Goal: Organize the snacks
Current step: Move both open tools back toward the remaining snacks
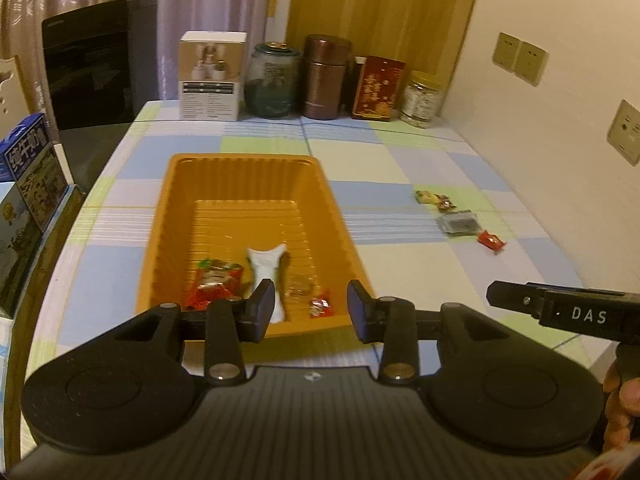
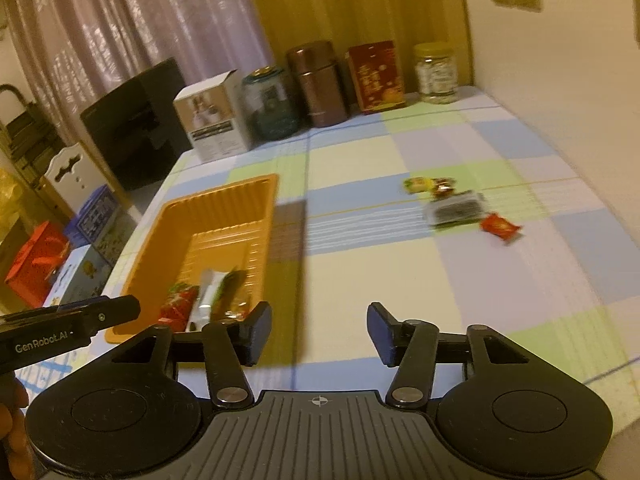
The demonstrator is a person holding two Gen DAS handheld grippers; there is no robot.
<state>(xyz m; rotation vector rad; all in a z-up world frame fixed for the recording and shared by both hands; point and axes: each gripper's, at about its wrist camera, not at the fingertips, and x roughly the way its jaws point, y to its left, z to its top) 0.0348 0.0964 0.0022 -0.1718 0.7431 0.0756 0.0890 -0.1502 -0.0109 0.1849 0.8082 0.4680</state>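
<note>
An orange tray [image 1: 248,176] [image 2: 224,200] lies on the checked tablecloth with several snacks in its near end: a red packet [image 1: 212,284] [image 2: 178,304], a white wrapped piece [image 1: 266,268], a clear wrapper [image 1: 300,284] and a small red candy [image 1: 320,306]. My left gripper [image 1: 310,312] hovers over the tray's near rim, open, nothing between its fingers. My right gripper [image 2: 318,332] is open over bare cloth right of the tray. Loose snacks lie farther right: a yellow-green candy [image 1: 426,197] [image 2: 416,184], a dark clear-wrapped pack [image 1: 459,224] [image 2: 456,210] and a red candy [image 1: 492,240] [image 2: 500,226].
Along the table's far edge stand a white box [image 1: 210,76], a glass jar [image 1: 274,80], a brown canister [image 1: 326,78], a red tin [image 1: 378,88] and a plastic jar [image 1: 422,100]. Cartons [image 1: 28,168] stand at the left. The wall runs along the right.
</note>
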